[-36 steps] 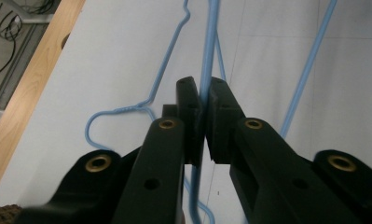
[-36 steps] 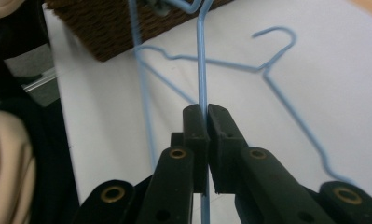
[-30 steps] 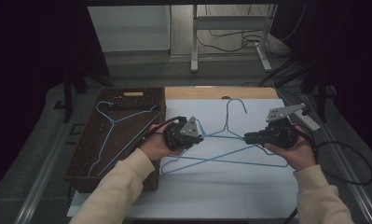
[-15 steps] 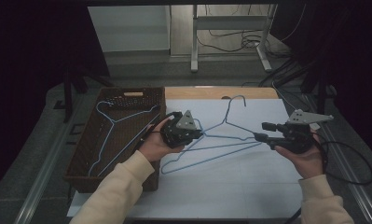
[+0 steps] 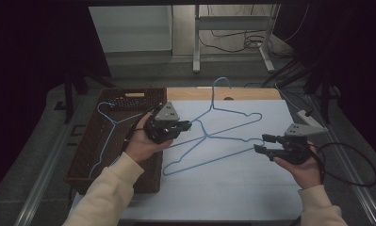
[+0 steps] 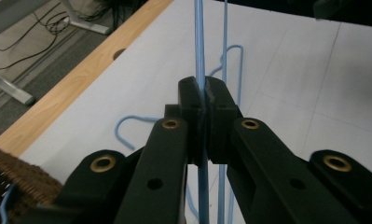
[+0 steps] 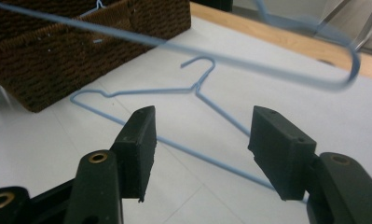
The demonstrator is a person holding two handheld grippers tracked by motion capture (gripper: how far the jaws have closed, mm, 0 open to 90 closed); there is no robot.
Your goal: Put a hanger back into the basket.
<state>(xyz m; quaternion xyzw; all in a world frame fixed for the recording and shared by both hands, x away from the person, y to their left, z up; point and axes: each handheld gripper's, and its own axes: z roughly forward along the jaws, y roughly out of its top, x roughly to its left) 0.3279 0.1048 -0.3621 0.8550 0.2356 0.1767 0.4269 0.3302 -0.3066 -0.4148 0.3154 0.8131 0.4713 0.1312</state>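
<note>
Danger was that the lifted blue hanger (image 5: 223,123), pinched at one thin wire by my shut left gripper (image 5: 185,126) above the worktop (image 5: 232,188), could swing and hook the second hanger (image 7: 174,116), because my right gripper (image 5: 263,143), just opening, held nothing.

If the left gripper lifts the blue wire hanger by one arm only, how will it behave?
The hanger is thin wire, so probably light and slightly springy. Pinched off-centre by the left gripper, it may swing or sag. Its hook could catch the second hanger beneath.
</note>
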